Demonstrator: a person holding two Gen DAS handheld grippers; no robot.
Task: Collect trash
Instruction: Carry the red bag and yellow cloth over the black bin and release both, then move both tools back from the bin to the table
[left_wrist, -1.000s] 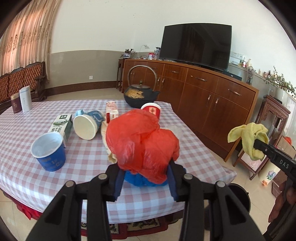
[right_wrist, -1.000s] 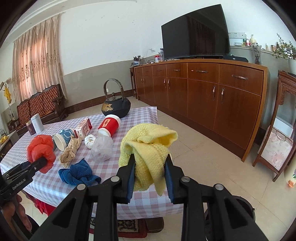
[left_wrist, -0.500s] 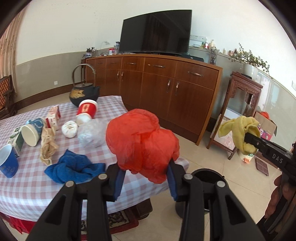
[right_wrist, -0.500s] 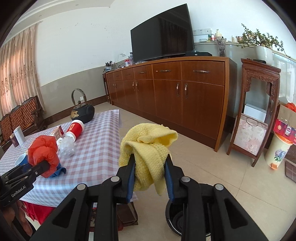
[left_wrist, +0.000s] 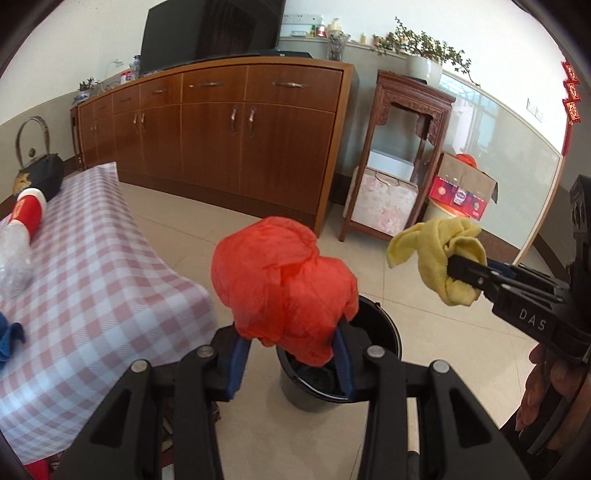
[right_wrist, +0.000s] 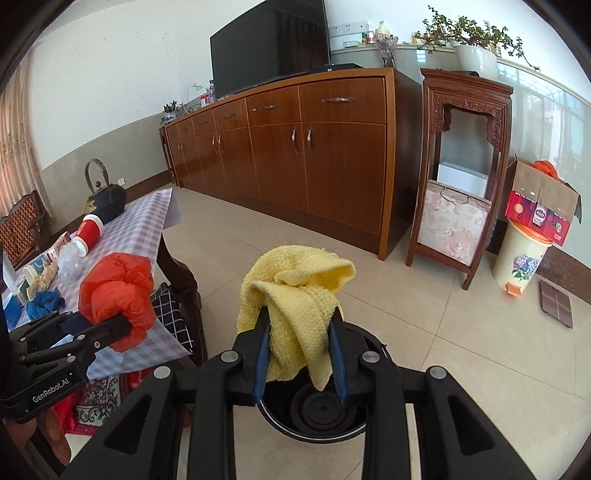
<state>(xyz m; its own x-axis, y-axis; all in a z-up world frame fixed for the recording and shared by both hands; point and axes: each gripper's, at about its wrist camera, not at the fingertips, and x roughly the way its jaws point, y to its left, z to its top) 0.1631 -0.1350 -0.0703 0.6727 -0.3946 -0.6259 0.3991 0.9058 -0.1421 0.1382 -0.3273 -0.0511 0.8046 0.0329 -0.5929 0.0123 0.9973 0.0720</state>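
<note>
1. The left gripper (left_wrist: 290, 354) is clamped on a crumpled red plastic bag (left_wrist: 284, 284), which bulges above and ahead of the fingertips.
2. The right gripper (right_wrist: 298, 350) is clamped on a bunched yellow cloth (right_wrist: 295, 295); a flap of it hangs down between the fingers.
3. The black bin (left_wrist: 384, 332) stands on the floor just below and beyond both sets of fingers, its mouth open, close beside the checked tablecloth (left_wrist: 92, 295).
4. The step in hand looks like the drop. Bring each bundle fully over the rim before letting go, as the light bag may drift.
5. Release one at a time so the two grippers do not crowd the opening.
6. More trash is left on the table behind the left fingers.
</note>
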